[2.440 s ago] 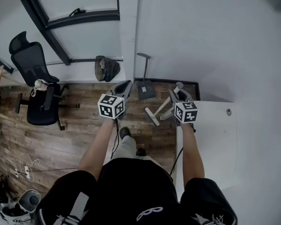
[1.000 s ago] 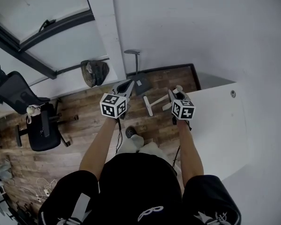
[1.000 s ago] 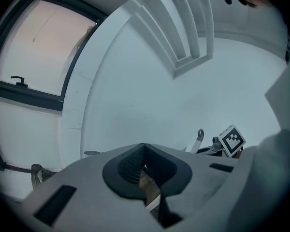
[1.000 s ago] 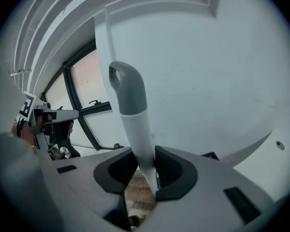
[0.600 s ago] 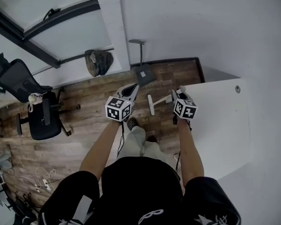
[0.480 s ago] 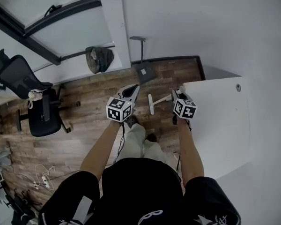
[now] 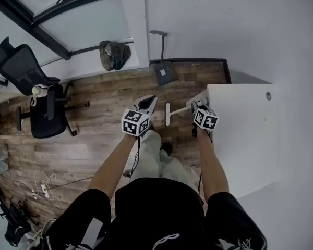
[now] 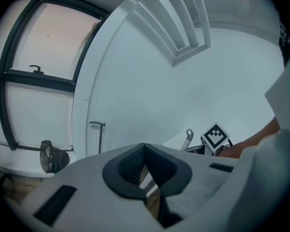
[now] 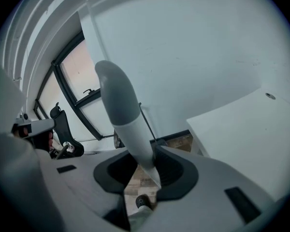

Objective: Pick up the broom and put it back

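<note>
– Broom (image 9: 123, 115) shaft sits clamped in your right gripper (image 9: 147, 164): the jaws stand about half apart, pressed on the pale shaft, with its rounded grey end poking out past them.

– Your left gripper (image 8: 145, 151) has its jaws together on nothing. It hangs free above the wooden floor (image 7: 94, 134), just left of the broom's white cross-bar head (image 7: 168, 114).

– So you carry the broom one-handed, held near its top end. From there the shaft slants across to the head, which lies between your two grippers, beside the corner of the white tabletop (image 7: 245, 139).

– Its home, I judge, is by the wall (image 7: 224, 25) ahead, where the long-handled dustpan (image 7: 164, 73) stands upright against the skirting.

– Then hold the clamp firm, because a grip that far up the shaft lets the head swing. Let it hang low as you walk in.

– Mind the tabletop corner on your right; the head or shaft could clip it when you turn.

– If the broom wobbles, bring your left gripper onto the shaft lower down to steady it.

– Set the head on the floor beside the dustpan first, lean the shaft against the wall, and only then ease the jaws apart.
</note>
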Demonstrator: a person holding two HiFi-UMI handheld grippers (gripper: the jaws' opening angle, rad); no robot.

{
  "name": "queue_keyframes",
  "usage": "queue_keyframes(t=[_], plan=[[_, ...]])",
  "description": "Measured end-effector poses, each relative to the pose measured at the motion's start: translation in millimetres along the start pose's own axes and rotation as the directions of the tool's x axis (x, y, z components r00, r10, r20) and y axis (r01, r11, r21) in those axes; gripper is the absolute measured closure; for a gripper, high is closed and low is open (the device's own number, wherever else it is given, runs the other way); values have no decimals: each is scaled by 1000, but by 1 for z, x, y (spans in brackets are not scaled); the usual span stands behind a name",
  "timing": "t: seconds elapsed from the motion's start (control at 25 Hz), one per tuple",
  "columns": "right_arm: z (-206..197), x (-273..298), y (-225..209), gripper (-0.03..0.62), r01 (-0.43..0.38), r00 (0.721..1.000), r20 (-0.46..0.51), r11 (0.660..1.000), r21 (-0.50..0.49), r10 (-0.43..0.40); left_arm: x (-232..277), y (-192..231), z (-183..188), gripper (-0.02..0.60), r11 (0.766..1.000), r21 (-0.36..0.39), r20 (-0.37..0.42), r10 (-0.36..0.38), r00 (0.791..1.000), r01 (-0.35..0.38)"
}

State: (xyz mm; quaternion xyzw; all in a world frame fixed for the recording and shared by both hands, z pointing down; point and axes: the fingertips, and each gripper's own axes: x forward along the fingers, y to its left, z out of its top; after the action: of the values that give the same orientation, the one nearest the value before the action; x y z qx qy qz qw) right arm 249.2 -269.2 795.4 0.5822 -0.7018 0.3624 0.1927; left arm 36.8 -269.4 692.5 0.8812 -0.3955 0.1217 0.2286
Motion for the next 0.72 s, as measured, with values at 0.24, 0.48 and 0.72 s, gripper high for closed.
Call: queue_keyframes(t=[0.24,0.48,0.72], plan=[[-4,-4,-13,470,7,1000,11,1000,-2,-7,-4,-10,-13,563,1000,1,-14,5,1000,-5],[-2,-17,-49,470,54,998,18,998,38,-55,5,-26,-8,563,1000,17,-14,-11,1000,11],[0,-32,-79,470,74,997,23,995,67,-76,15,-47,-4,563,999,35,-21,-36,999,37]])
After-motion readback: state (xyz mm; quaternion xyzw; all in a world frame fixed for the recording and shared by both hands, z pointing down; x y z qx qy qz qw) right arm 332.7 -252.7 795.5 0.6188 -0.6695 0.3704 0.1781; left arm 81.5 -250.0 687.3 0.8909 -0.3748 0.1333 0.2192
